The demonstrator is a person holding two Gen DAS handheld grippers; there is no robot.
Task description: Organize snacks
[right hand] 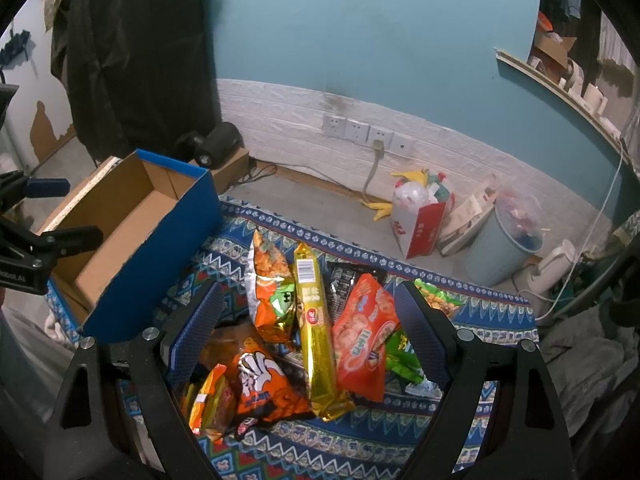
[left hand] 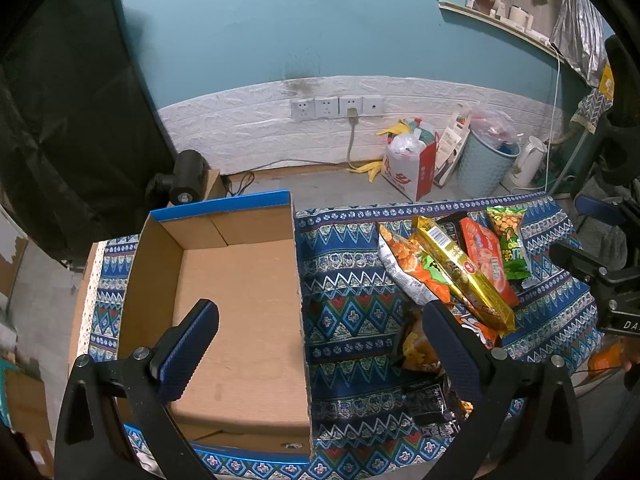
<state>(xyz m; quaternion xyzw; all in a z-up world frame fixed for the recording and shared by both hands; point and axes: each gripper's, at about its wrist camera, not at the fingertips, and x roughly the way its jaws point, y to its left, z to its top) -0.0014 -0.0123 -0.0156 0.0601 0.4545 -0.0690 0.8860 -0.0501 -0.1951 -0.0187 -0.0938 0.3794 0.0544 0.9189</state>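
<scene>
Nearest the right hand-held gripper (right hand: 308, 320), its fingers are spread wide and pinch nothing, hovering above the snack pile on the patterned cloth (right hand: 360, 440) that covers the worktop. Directly under it lie an orange bag with white lettering (right hand: 260, 380), a long gold packet (right hand: 316, 332) and a red-orange biscuit packet (right hand: 364, 340), overlapping one another. Because they overlap, closing on one could catch the edge of a neighbour and drag two out together, or the slick foil could slide from between the pads. A green packet (right hand: 400, 356) lies partly under the red-orange one and could be flicked off the cloth's near edge.

The left hand-held gripper (left hand: 320, 344) is likewise spread and empty, straddling the right wall of the cardboard box (left hand: 240, 280), one finger over the bare box floor, the other over the snacks. Lowering from here could strike that wall and shove the box, which looks light and has nothing in it.

Farther off, the orange-and-silver bag (right hand: 268, 280) and a black packet (right hand: 342, 284) lie toward the cloth's far edge; a careless sweep could push them to the floor beyond.
</scene>
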